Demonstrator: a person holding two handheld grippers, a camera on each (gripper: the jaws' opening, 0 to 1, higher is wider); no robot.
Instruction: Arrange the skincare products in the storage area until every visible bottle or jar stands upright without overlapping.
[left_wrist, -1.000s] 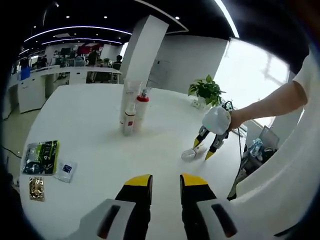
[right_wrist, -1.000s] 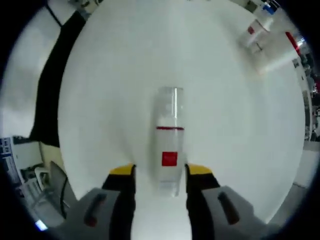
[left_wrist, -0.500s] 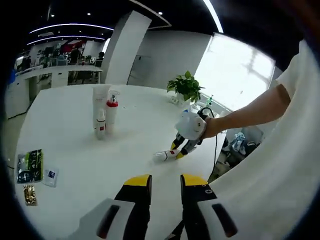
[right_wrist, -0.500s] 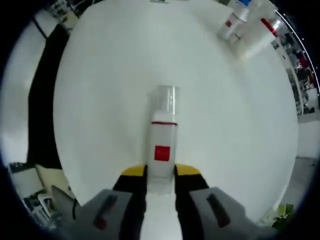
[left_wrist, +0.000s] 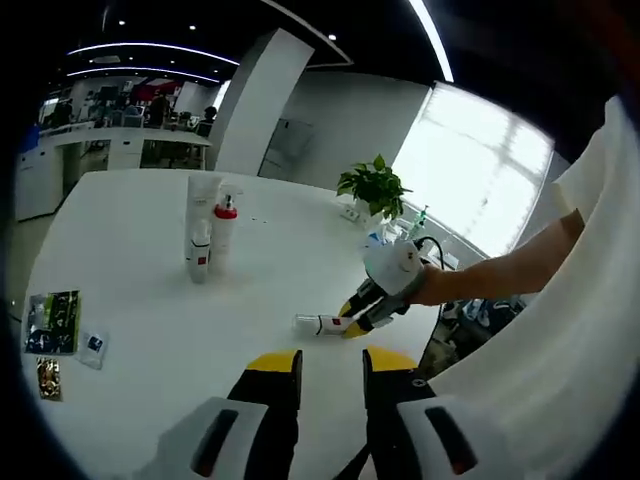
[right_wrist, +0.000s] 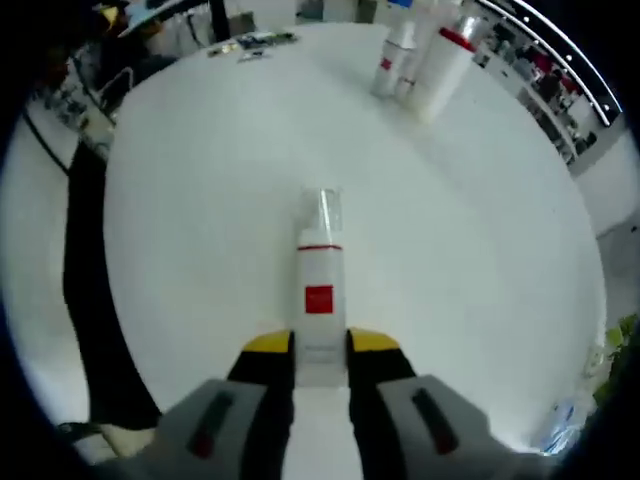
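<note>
One slim clear-capped white bottle (right_wrist: 319, 300), clamped in right tongs (right_wrist: 319, 345), glossy white table (right_wrist: 480, 250)

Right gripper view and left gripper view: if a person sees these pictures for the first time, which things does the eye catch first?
First, the white bottle with the red square label lying on the white table, its base clamped in the right gripper. Next, the upright cluster of products farther across the table, one with a red cap. In the left gripper view, the left gripper hangs empty above the table, and a green plant stands at the far edge.
</note>
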